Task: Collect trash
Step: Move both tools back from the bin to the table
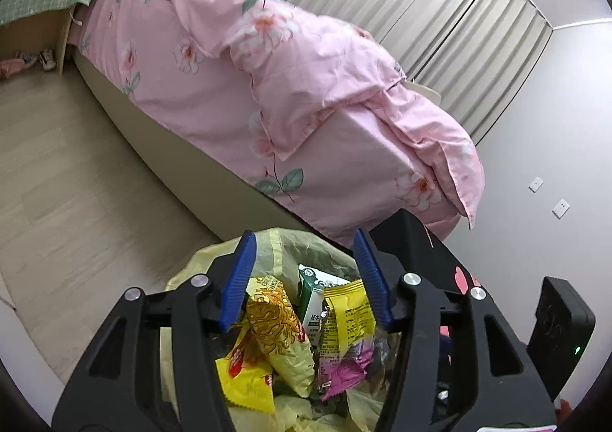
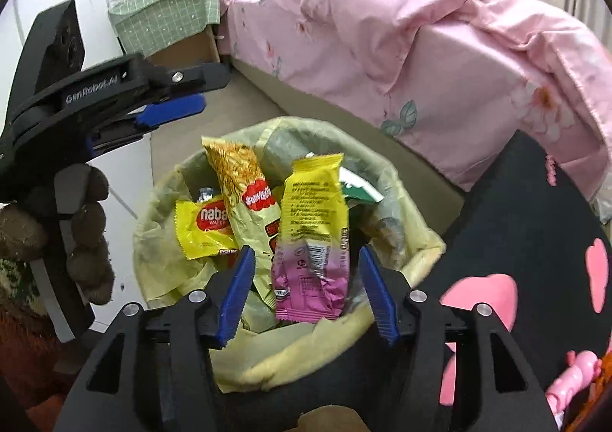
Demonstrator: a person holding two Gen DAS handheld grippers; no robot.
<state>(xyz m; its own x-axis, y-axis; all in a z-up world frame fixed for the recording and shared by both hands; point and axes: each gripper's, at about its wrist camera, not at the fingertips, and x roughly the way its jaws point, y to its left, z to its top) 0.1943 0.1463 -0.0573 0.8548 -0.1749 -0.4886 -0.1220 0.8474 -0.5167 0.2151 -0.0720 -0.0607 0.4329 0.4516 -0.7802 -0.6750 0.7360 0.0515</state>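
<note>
The right gripper (image 2: 306, 290) is released and hangs over the bin (image 2: 417, 252), where the yellow-pink wrapper (image 2: 311, 237) lies between its fingers untouched, and the left gripper (image 2: 179, 108) is also released.

Pink floral quilt (image 1: 306, 87) — yellow bin liner (image 2: 160, 263)

right claw (image 2: 306, 290) wide open over the lined bin (image 2: 405, 240), yellow-pink wrapper (image 2: 310, 240) loose between its fingers
</note>
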